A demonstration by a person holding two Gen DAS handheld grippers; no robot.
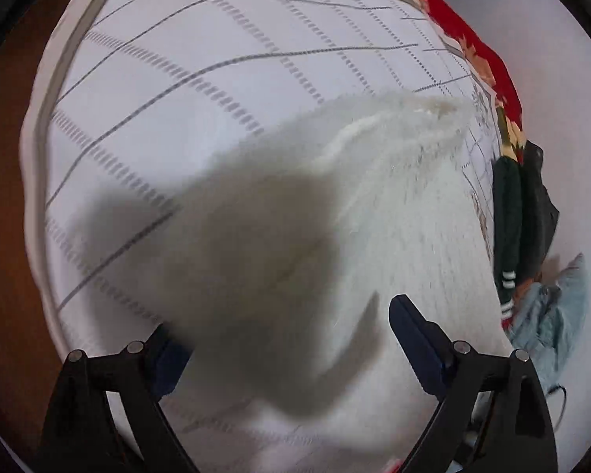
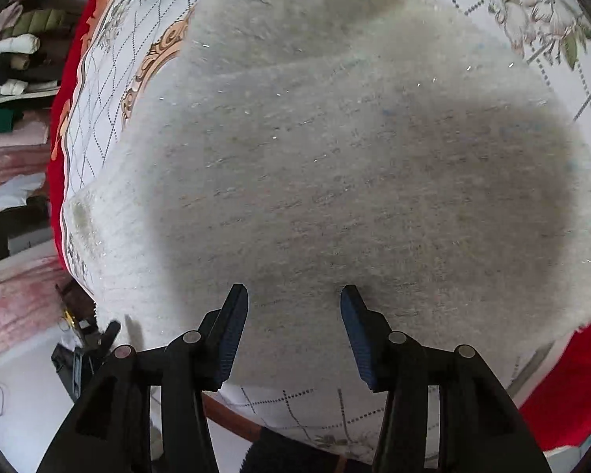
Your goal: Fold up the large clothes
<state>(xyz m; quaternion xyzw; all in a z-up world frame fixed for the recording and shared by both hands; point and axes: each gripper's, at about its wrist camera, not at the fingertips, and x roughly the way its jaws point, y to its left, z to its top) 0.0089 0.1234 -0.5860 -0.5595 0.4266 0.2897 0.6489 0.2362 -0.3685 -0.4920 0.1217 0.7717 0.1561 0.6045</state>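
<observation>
**Folding the fuzzy sweater: partway, by the look of it**

Spread over a white bedsheet with grey dashed grid lines (image 1: 185, 79), a fluffy cream-white knitted garment (image 2: 335, 157) is seen in both wrist views. In the right wrist view it fills almost the whole picture, from 12 o'clock down to 6 o'clock, with a squared-off edge near 8 o'clock. In the left wrist view a doubled-over layer with a raised fold ridge can be made out toward 1 o'clock, so at least one fold is judged to be in already, though the blur makes it hard to be sure.

The left gripper (image 1: 291, 339) is spread wide, nothing pinched, with the knit only passing under the blue pads. The right gripper (image 2: 293, 335) is parted about halfway and hangs over the near hem; nothing is gripped there either, and whether the tips touch the knit can't be told.

Left to do, as a guess: the garment still looks broad and flat, so a further fold or two and some tidying are probably needed. A dark green garment with white cuff stripes (image 1: 506, 236) and a pale blue denim piece (image 1: 551, 315) are piled at 3 to 4 o'clock, not yet folded.
</observation>
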